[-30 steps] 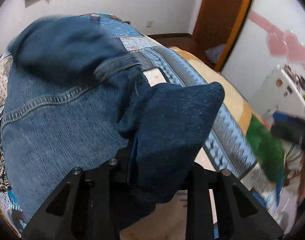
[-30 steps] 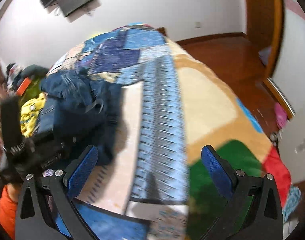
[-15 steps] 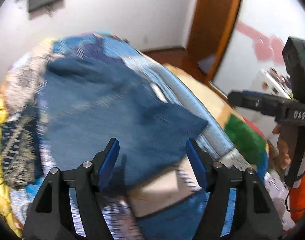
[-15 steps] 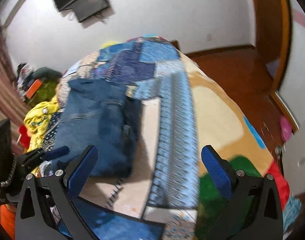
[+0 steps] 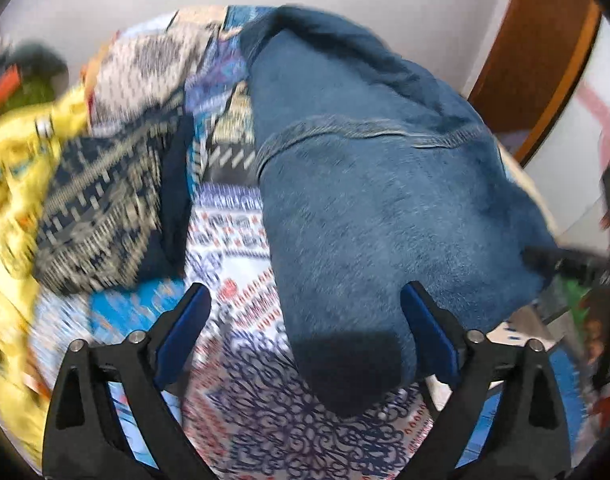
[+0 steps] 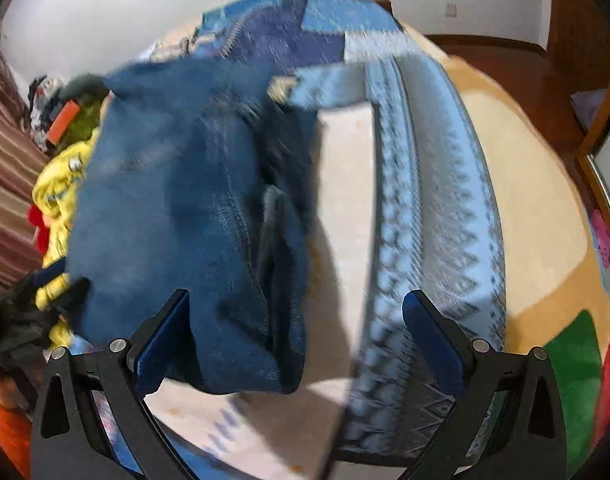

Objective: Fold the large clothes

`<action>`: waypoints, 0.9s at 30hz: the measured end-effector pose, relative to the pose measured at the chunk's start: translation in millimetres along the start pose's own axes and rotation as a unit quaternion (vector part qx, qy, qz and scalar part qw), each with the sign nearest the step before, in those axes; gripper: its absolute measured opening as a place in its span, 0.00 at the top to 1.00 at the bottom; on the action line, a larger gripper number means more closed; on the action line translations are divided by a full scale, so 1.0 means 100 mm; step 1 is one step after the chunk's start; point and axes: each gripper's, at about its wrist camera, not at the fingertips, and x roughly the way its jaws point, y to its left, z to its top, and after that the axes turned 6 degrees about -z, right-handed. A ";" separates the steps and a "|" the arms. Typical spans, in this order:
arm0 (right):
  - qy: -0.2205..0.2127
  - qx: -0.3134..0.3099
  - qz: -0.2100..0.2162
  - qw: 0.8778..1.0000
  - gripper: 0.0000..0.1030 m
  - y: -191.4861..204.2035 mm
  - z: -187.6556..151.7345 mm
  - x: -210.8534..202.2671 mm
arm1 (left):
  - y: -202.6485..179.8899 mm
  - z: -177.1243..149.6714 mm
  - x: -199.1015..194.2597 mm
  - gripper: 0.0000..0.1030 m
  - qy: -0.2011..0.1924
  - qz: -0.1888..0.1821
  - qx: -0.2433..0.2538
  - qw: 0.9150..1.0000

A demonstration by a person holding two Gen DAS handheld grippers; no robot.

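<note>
Folded blue denim jeans (image 5: pixel 385 200) lie on the patchwork bedspread (image 5: pixel 249 400). My left gripper (image 5: pixel 305 336) hovers over their near end. Its jaws are still opening, and the denim edge lies under the gap with neither pad touching it. In the right wrist view the same jeans (image 6: pixel 185 200) sit left of centre. My right gripper (image 6: pixel 299 336) stands open low over their near right corner, which reaches in beside the left pad (image 6: pixel 161 344). The left gripper (image 6: pixel 45 284) shows blurred at the left edge of that view.
A yellow garment (image 5: pixel 13 184) and a dark patterned garment (image 5: pixel 101 208) lie left of the jeans. The bedspread (image 6: pixel 525 200) spreads wide to the right. A wooden door frame (image 5: pixel 537 64) and the floor (image 6: pixel 505 64) lie beyond the bed.
My left gripper let go of the denim fold, opened wide and swung left. The jeans now lie flat and folded. My right gripper came down closer to them.
</note>
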 end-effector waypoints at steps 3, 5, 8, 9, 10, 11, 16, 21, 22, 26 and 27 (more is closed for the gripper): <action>0.011 0.020 0.016 1.000 0.00 -0.18 -0.15 0.00 | 0.09 -0.10 0.02 0.04 -0.002 -0.022 -0.023 0.999; 0.010 0.012 0.007 1.000 0.00 -0.19 -0.18 -0.07 | 0.09 -0.11 0.01 0.04 -0.001 -0.026 -0.031 0.999; 0.013 -0.011 -0.012 1.000 0.00 -0.12 -0.17 -0.17 | 0.06 -0.10 -0.02 0.04 0.007 -0.016 -0.021 1.000; 0.012 -0.018 -0.014 1.000 0.00 -0.10 -0.17 -0.21 | 0.02 -0.07 -0.07 0.04 0.009 -0.010 -0.010 1.000; 0.011 -0.024 -0.015 1.000 0.00 -0.08 -0.14 -0.25 | -0.01 -0.04 -0.11 0.04 0.010 -0.003 0.004 1.000; 0.005 -0.031 -0.016 0.999 0.00 -0.06 -0.13 -0.30 | -0.05 -0.03 -0.15 0.04 0.010 0.004 0.019 1.000; -0.037 -0.051 0.001 0.998 0.00 0.04 0.03 -0.50 | -0.17 0.13 -0.38 0.04 -0.019 0.049 0.083 0.995; -0.064 -0.061 0.019 0.996 0.00 0.16 0.26 -0.47 | -0.07 0.43 -0.45 0.04 -0.051 0.053 0.077 0.994; -0.064 -0.061 0.021 0.996 0.00 0.18 0.32 -0.42 | -0.05 0.48 -0.44 0.04 -0.052 0.050 0.071 0.995; -0.054 -0.072 0.031 0.996 0.00 0.25 0.49 -0.18 | 0.13 0.65 -0.21 0.04 -0.023 -0.010 0.020 0.999; -0.045 -0.075 0.035 0.996 0.00 0.27 0.54 -0.09 | 0.17 0.68 -0.12 0.04 -0.010 -0.031 0.005 0.999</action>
